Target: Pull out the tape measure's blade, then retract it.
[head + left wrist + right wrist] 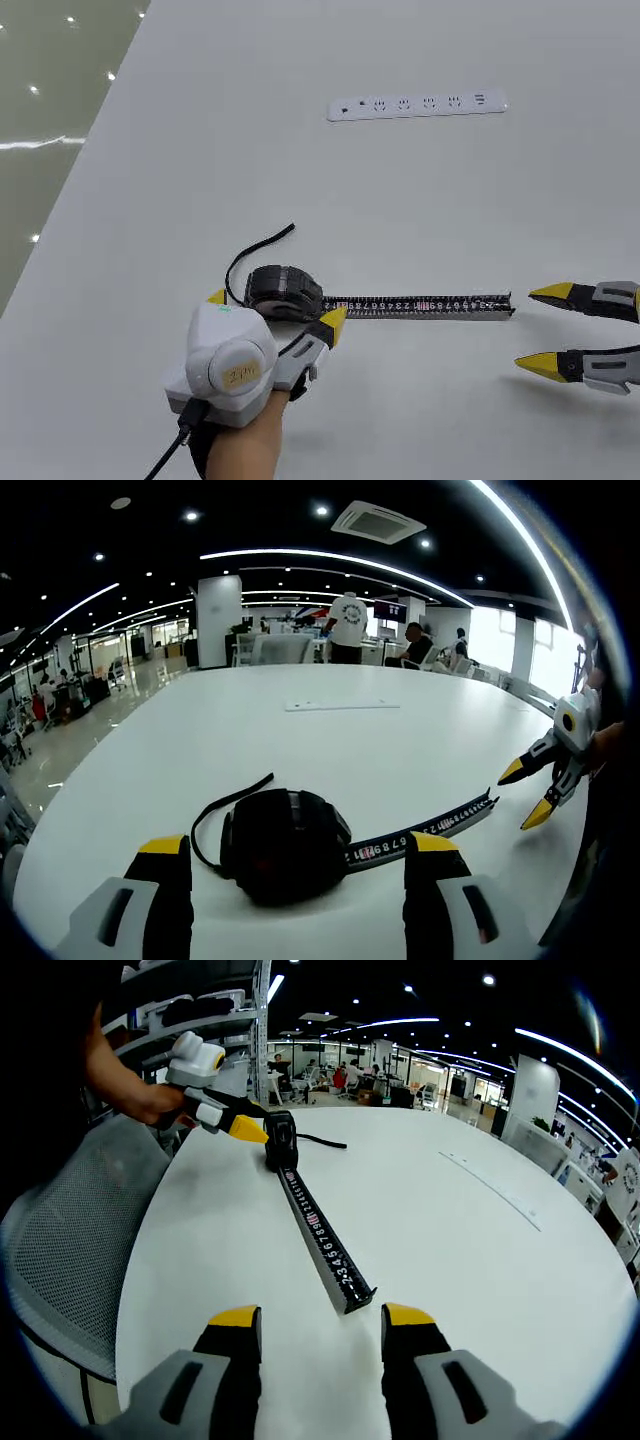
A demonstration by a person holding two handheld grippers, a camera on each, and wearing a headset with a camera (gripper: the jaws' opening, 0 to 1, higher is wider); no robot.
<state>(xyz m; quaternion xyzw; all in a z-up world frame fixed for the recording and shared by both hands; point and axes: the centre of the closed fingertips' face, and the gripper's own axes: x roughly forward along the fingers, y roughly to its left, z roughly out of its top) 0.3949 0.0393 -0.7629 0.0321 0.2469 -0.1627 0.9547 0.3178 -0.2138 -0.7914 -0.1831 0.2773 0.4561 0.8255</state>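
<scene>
**Head view.** The black round tape-measure case (284, 291) is seen resting on the white tabletop (300, 170). Its black steel blade with white numerals (420, 305) lies drawn out flat to the right. The left gripper (275, 310) is set astride the case with its jaws apart, a placement judged to steady the body. The right gripper (545, 328) is held just beyond the blade's hooked end, its jaws spread and empty. A black wrist cord (255, 250) trails from the case, and a white power strip (417, 104) lies well apart.

**Left gripper view.** A gap is seen between each jaw and the case, so nothing is clamped and the case is merely bracketed.

**Right gripper view.** The blade's end is seen just ahead of the gap between the parted jaws, touching neither. Extension is judged done and retraction not yet begun. The stand-off is judged to leave the blade free to run back.
</scene>
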